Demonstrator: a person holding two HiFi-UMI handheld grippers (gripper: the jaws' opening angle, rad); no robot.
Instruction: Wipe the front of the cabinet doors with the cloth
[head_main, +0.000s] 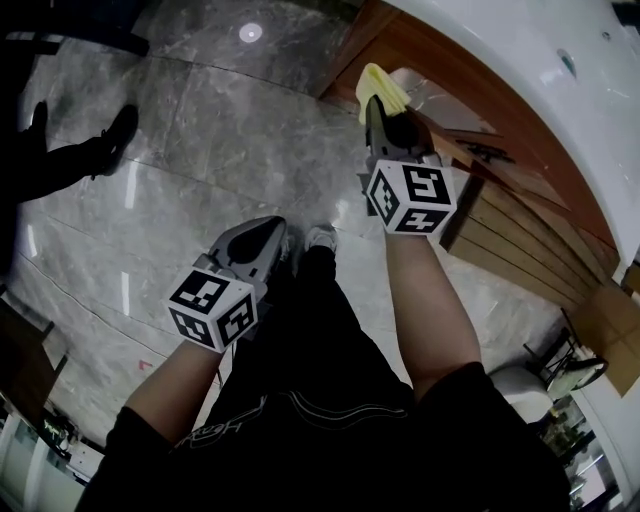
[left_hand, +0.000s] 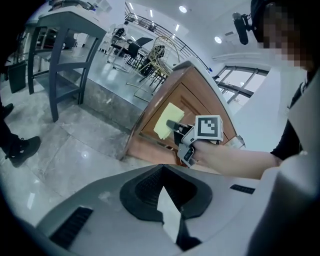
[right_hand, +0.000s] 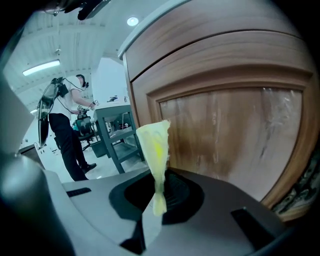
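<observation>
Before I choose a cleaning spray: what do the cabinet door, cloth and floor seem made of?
Cabinet door: wood or veneer, with brown grain streaks and a satin sheen, smudged.
Cloth: thin yellow fabric, maybe microfibre; it bunches limply where the right gripper pinches it.
Floor: polished grey stone or stone-look tile, veined, with mirror-like glare.

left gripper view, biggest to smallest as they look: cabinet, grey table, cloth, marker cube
1. cabinet
2. table
3. cloth and cube: look about alike, so no ranking between them
</observation>
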